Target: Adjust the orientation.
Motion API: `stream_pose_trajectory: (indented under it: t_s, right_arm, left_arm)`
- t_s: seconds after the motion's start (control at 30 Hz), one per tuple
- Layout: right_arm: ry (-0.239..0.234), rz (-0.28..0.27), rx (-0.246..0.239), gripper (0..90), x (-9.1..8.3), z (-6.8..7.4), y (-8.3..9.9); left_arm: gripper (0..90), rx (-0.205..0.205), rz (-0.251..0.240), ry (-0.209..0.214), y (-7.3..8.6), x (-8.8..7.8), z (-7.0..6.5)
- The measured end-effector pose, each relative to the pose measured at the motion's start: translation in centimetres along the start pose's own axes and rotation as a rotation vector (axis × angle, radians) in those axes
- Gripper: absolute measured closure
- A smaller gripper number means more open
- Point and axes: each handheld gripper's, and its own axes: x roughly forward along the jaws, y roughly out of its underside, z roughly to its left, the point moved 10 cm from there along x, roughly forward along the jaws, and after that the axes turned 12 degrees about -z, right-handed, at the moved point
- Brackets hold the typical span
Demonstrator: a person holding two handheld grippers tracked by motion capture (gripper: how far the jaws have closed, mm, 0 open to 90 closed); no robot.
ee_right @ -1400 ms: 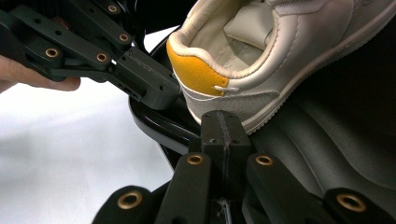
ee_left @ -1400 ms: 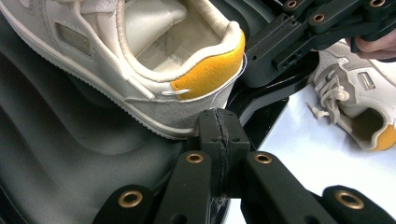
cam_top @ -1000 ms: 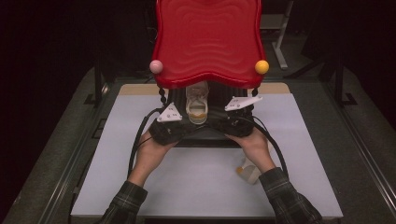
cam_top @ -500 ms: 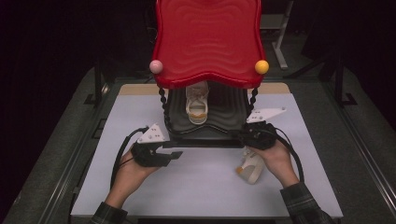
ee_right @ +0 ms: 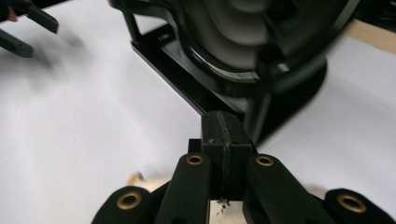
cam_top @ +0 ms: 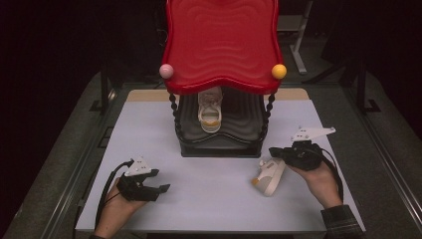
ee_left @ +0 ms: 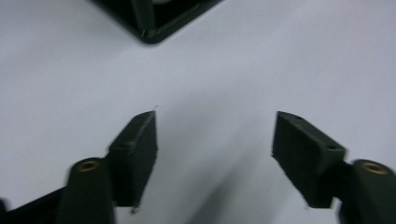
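One white sneaker already sits on the lower tier of the two-tier shoe rack, under its red top shelf; its mate, the second sneaker, lies on the worktop near the right edge, just beside the right gripper, whose jaws are pressed together on nothing. The left gripper, by the front-left corner, has just been opening its jaws, with nothing between them. Likely next: spread the right jaws, grasp the loose sneaker, lift it onto the rack past the beaded post.
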Motion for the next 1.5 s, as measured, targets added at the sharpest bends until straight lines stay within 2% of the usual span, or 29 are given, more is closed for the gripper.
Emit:
stream_pose_trajectory:
  t_s: [0.1, 0.27, 0.43, 0.63, 0.93, 1.3, 1.5]
  right_arm:
    - [0.022, 0.012, 0.011, 89.3, -0.8, -0.8, 0.8]
    - [0.050, 0.026, 0.030, 89.3, -2.0, -1.6, 2.1]
    - [0.057, 0.038, 0.042, 89.3, -2.7, -1.8, 3.1]
    - [0.047, 0.033, 0.040, 89.2, -2.8, -1.5, 3.5]
    - [0.021, 0.049, 0.034, 89.3, -2.0, -0.8, 3.6]
    - [0.029, 0.048, 0.042, 89.3, -2.5, -0.9, 3.9]
    - [0.038, 0.044, 0.058, 89.3, -3.5, -1.0, 4.6]
  left_arm:
    - [23.0, -0.009, 0.013, -0.025, 1.2, 0.1, 0.8]
    - [15.6, 0.009, 0.046, -0.045, 2.9, 0.9, 1.5]
    - [13.2, 0.004, -0.022, -0.040, 3.0, 1.0, 1.5]
    - [13.2, 0.005, -0.022, -0.041, 3.0, 1.0, 1.5]
    - [13.2, 0.005, -0.023, -0.041, 3.0, 0.9, 1.5]
    - [13.2, 0.006, -0.023, -0.042, 3.0, 0.9, 1.5]
    - [13.2, 0.006, -0.024, -0.042, 3.0, 0.9, 1.5]
